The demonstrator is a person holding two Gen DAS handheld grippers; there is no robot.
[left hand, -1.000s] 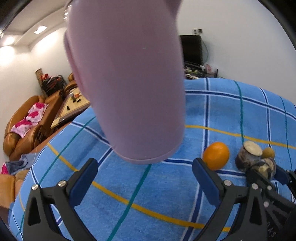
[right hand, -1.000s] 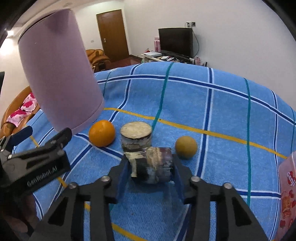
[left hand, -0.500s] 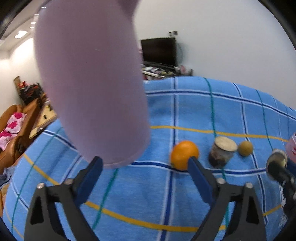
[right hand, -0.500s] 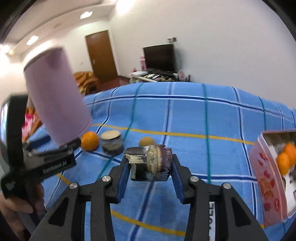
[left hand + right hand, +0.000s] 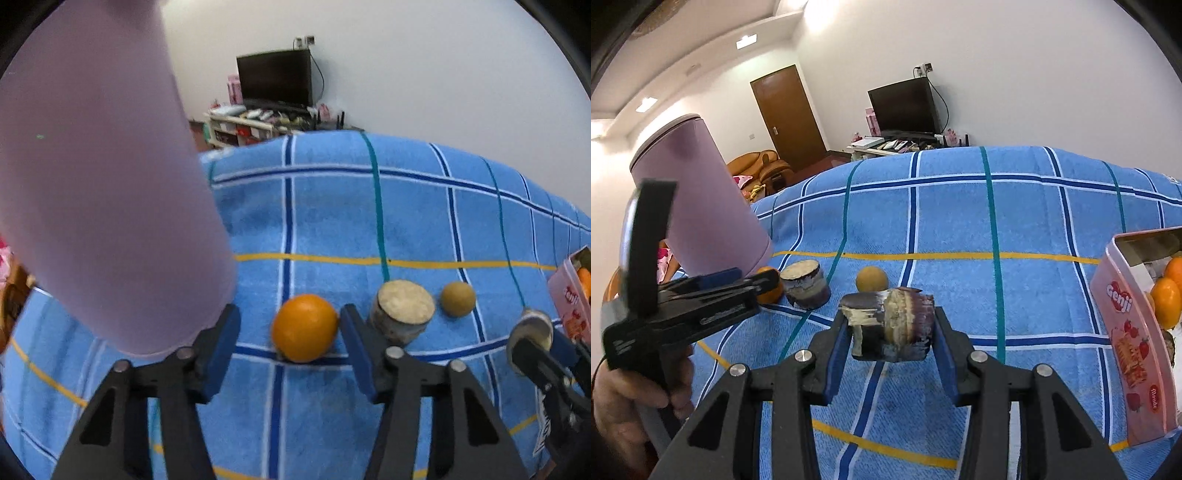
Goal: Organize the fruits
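cloth (image 5: 406, 221): blue plaid, covers whole work surface; all fruit sits on it.
purple cylinder (image 5: 92, 184): big, upright, at L side just behind my L finger tip. 1 of these; I must not nudge it.
pink tin (image 5: 1126, 332): open, far R on cloth, oranges already inside; I read it as the drop spot.
step in hand, L: left gripper (image 5: 290, 345) has jaws closing round the orange (image 5: 304, 326). The orange is between the fingers; R pad looks at its side, L pad shows a gap, so not pinched yet. To do it well I'd centre the fruit between the pads, squeeze at its widest part, go gently since it's round and can roll out fwd, and lift only once both pads bear.
step in hand, R: right gripper (image 5: 892, 343) is clenched on a purple-and-cream fruit chunk (image 5: 890, 325), held clear of the cloth and short of the tin. I'd keep the chunk level, carry it R over the tin rim, and let go low so it doesn't bounce.
count, loose on cloth: 1 orange, 1 cut chunk (image 5: 402, 314) standing cut face up, 1 small brown round fruit (image 5: 457, 298) just R of it.
count, held: 1 chunk in R.
count, in tin: 2 oranges seen at least; rest hidden by the wall.
grippers: 2.
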